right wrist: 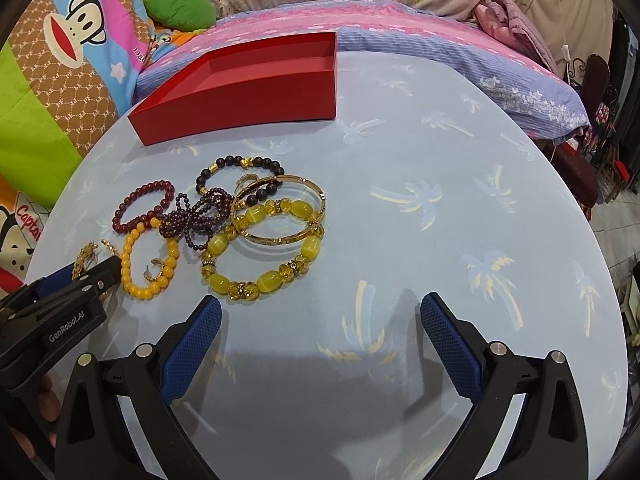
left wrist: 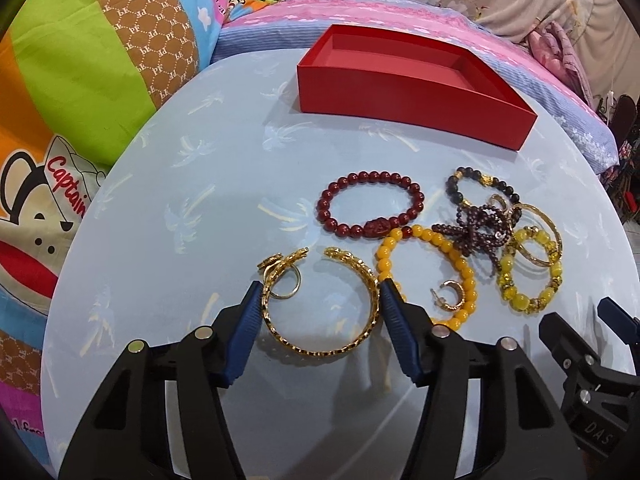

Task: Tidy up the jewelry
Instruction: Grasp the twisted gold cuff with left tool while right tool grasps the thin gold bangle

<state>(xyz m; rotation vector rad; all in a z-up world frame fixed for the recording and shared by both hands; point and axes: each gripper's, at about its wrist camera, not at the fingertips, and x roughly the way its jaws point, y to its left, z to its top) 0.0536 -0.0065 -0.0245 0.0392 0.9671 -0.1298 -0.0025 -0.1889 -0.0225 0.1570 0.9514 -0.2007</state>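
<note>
On the round tabletop [left wrist: 180, 184] the empty red box [left wrist: 404, 100] waits at twelve o'clock, we judge as the jewelry's destination. Below it lies the jewelry cluster. Our left gripper [left wrist: 320, 292] brackets the gold bangle [left wrist: 320, 320] at six o'clock, pads beside it, not yet clamped; our right gripper [right wrist: 320, 316] hovers spread over bare cloth, holding nothing.

Left claw [left wrist: 320, 292] black plastic arms, ribbed blue pads [left wrist: 240, 332], round silver screws, right claw [right wrist: 320, 312] likewise, white "GenRobot.AI" lettering, bare fingers [right wrist: 46, 400] beneath
</note>
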